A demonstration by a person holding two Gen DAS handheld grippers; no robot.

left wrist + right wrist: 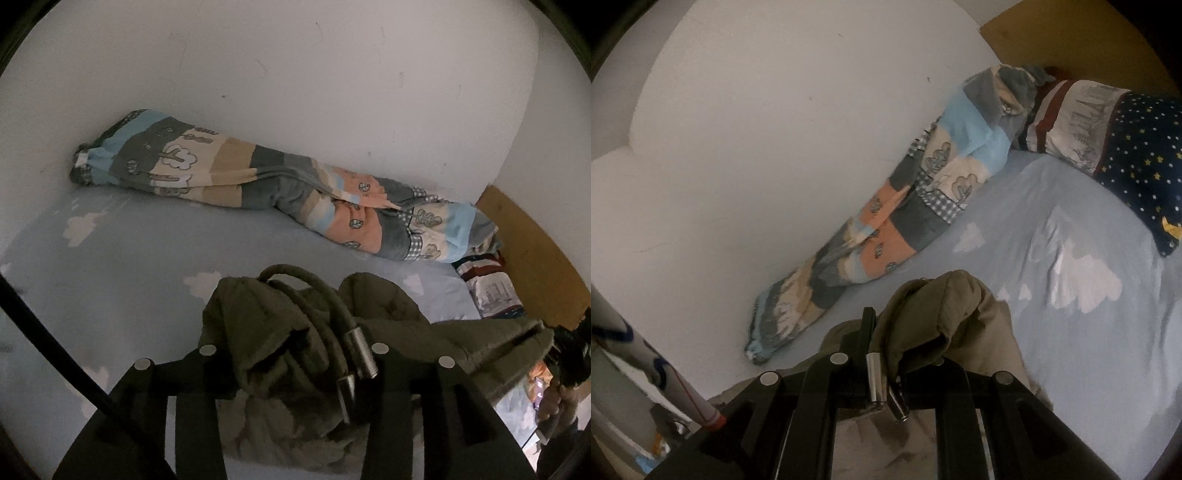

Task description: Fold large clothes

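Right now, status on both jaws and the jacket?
Right gripper shut on olive jacket. Left gripper open, jacket fabric and drawstring between jaws. Rolled quilt along wall, clear of jacket.

Garment: an olive-green padded jacket (280, 325), matte and quilted, bunched in thick folds.
Cords: two grey-green drawstrings (314, 295) with shiny metal tips (one tip hangs lower than the other), looping over the heap.
Pose: crumpled, a rounded hump of cloth (945, 310) raised highest.
Place: on the pale blue cloud-print bed sheet (147, 258), at the near edge, apart from the wall.
Fold state: not folded flat.
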